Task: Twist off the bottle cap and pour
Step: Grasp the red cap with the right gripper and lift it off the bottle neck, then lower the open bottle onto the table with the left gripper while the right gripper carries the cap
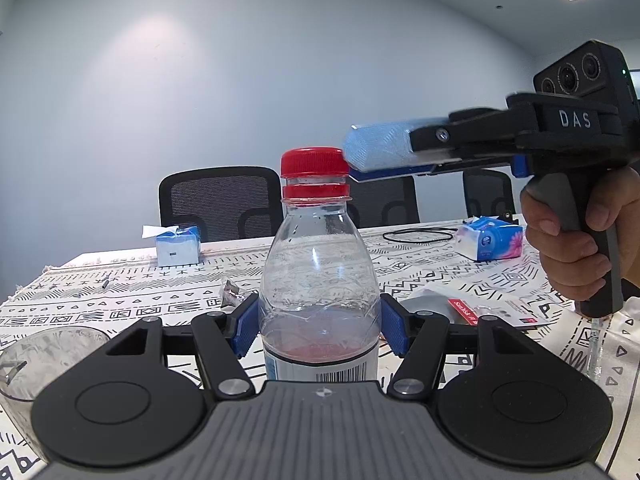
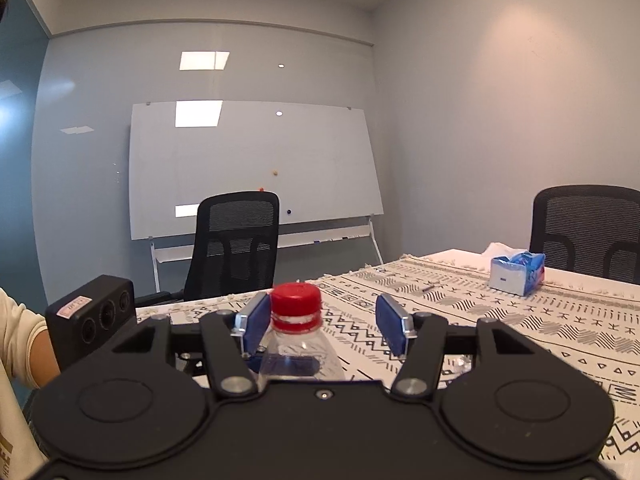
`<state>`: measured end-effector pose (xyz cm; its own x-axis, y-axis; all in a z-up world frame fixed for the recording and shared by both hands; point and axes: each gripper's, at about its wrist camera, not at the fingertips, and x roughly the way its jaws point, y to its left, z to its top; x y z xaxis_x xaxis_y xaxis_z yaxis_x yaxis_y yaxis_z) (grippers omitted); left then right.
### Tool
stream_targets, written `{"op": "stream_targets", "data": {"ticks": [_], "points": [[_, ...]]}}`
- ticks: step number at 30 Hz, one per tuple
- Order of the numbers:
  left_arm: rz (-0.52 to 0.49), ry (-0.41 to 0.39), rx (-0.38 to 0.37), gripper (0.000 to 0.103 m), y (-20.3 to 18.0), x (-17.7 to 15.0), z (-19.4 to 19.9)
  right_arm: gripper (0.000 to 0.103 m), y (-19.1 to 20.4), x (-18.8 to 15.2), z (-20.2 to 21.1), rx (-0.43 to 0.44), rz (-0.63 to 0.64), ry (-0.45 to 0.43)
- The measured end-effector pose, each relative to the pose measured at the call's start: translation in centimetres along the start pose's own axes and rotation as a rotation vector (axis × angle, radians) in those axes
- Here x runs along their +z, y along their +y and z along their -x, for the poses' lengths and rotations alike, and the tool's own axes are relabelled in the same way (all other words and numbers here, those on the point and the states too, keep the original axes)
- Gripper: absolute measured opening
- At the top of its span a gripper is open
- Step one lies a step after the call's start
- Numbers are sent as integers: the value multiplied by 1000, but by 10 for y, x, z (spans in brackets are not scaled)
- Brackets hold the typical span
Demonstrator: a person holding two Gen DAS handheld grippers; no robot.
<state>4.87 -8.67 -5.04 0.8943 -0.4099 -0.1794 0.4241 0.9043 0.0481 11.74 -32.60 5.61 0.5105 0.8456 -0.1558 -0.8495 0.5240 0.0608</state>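
I hold the bottle clamped in left gripper; right gripper jaws released beside red cap (frame centre). Next: centre, clench, twist.

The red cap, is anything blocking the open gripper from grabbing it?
No. Nothing visible blocks the red cap. It sits between the right gripper's open fingers, close by one, while the left gripper clamps the bottle.

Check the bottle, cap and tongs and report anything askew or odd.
The right tongs are off-centre on the red cap: it sits against one pad with a wide gap to the other. The bottle stands upright in the left tongs; nothing is spilled.
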Motion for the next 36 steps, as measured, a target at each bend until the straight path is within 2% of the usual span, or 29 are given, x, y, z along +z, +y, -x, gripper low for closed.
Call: {"op": "stream_targets", "data": {"ticks": [6,7,8,9,11,20,23,26,28,30,34,36], "points": [[4,1,0,59,1,0,-2,60,9,3,-14,9,22,-1],[4,1,0,59,1,0,-2,56,11,3,-15,16,24,0],[4,1,0,59,1,0,-2,46,13,3,-17,20,25,1],[5,0,0,59,1,1,-2,41,15,3,-18,22,28,1],[6,0,-1,59,1,1,-2,34,18,3,-20,5,36,-3],[7,-2,-1,59,1,1,-1,34,24,11,-6,-32,14,-75],[9,-4,0,60,1,1,-2,34,26,10,5,-107,-27,-85],[13,-6,-1,60,2,1,-2,34,26,-4,12,-275,-105,-31],[13,-6,-8,62,3,1,-3,34,24,-23,9,-397,-197,53],[-6,-11,-14,71,1,1,-2,34,22,-42,1,-481,-256,140],[-27,-29,-12,72,1,3,5,34,23,-82,-25,-628,-340,321],[-16,-35,-15,72,3,5,9,34,25,-92,-32,-676,-350,362]]}}
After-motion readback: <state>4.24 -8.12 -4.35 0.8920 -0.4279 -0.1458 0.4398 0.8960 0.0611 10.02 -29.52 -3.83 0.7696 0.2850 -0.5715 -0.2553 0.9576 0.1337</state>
